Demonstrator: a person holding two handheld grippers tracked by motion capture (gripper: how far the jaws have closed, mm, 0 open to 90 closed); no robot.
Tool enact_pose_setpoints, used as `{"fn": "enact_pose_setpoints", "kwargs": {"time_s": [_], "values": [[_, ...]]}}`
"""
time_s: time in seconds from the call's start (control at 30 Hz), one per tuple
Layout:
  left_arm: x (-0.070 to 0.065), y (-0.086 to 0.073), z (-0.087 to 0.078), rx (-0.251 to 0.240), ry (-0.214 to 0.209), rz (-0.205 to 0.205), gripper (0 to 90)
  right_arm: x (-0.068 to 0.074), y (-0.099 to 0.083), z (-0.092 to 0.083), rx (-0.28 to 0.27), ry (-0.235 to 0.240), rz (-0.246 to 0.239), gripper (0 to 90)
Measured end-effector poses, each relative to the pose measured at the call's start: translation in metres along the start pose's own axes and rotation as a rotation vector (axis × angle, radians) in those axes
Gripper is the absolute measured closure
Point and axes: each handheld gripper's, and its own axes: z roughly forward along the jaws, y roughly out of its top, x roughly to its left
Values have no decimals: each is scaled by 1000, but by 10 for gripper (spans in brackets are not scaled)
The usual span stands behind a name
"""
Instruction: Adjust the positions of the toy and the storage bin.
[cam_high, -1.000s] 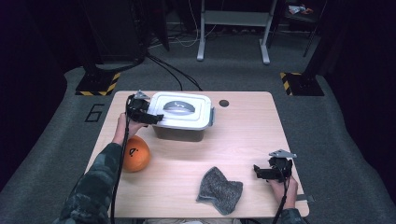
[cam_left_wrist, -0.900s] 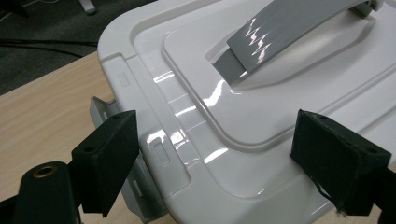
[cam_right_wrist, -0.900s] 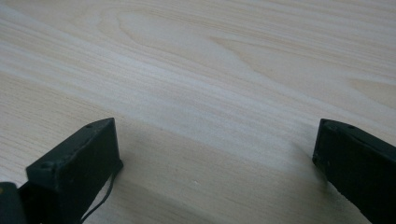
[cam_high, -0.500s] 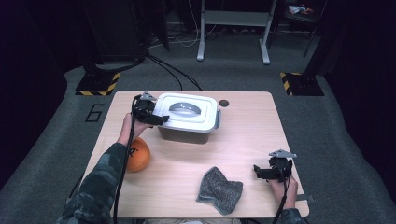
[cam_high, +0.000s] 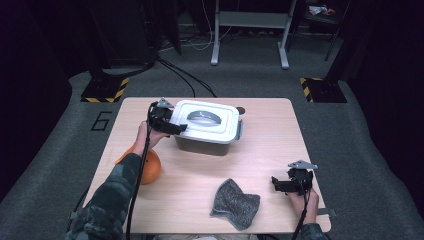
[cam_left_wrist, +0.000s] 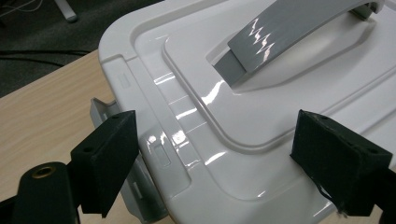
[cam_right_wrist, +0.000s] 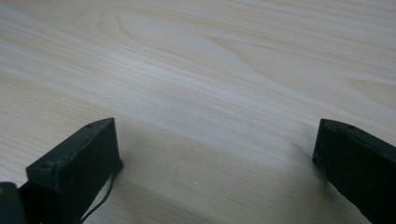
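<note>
Dark carpeted floor (cam_high: 60, 150) surrounds a pale wooden surface (cam_high: 270, 140), on which a white lidded storage box (cam_high: 207, 127) is seen at the far side. The left hand-held gripper (cam_high: 176, 127) is held at the box's left end, its jaws spread wide and grasping nothing: in the left gripper view the lid's edge and the grey side latch (cam_left_wrist: 140, 196) are framed between the two black pads, and the grey handle (cam_left_wrist: 289, 28) lies further ahead. Compared with a second ago, this hand-held gripper has been carried sideways over the lid's rim, and the box itself appears shifted toward the right of the surface. It is judged that the latch is being lined up for release so the lid can be opened. Behind the left hand-held gripper, near the forearm, an orange ball (cam_high: 147, 167) is partly covered. The right hand-held gripper (cam_high: 286, 184) is rested unmoved near the front right corner, jaws apart over bare wood, with a grey cloth (cam_high: 234, 204) just to its left.
</note>
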Motion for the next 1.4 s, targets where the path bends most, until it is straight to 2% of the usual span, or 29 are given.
{"fn": "enact_pose_setpoints", "kwargs": {"time_s": [0.07,0.1,0.17,0.23,0.3,0.43,0.5,0.57,0.63,0.67,0.73,0.77,0.8,0.83,0.9,1.07,1.23,1.33,1.4], "values": [[0,0,0,4,7,-5,133,0,0,0,0,0,-1,0],[-1,1,-1,-1,22,-5,122,0,0,0,0,0,-2,0],[0,1,-6,-18,24,-22,120,0,0,0,0,0,0,0],[-2,1,-14,-54,38,-43,118,0,0,0,1,1,-2,0],[-5,2,-24,-88,31,-57,118,-1,0,0,2,0,-9,0],[-20,-1,-44,-122,25,-28,118,0,0,0,0,1,0,0],[-28,-5,-51,-137,3,-15,118,0,0,0,0,0,0,0],[-37,-10,-57,-138,-1,7,118,-1,0,0,2,0,-8,0],[-45,-16,-62,-154,-22,12,118,0,0,0,0,1,0,0],[-50,-19,-64,-146,-15,20,118,0,0,0,1,1,-3,0],[-58,-25,-68,-154,-37,18,118,0,0,0,0,1,0,0],[-63,-29,-69,-156,-25,18,117,0,0,0,1,0,-5,0],[-68,-32,-70,-162,-39,21,117,0,0,0,0,1,0,0],[-72,-36,-71,-160,-56,26,118,0,0,0,0,0,0,0],[-82,-42,-72,-160,-58,43,117,0,0,0,0,1,-1,0],[-109,-60,-68,-97,-77,135,75,0,0,0,0,1,-1,0],[-132,-88,-54,-68,-122,153,71,0,0,0,1,2,-4,0],[-140,-105,-44,-60,-154,135,66,0,0,0,5,3,-4,0],[-144,-116,-36,-22,-159,143,58,0,1,0,13,13,-13,0]]}}
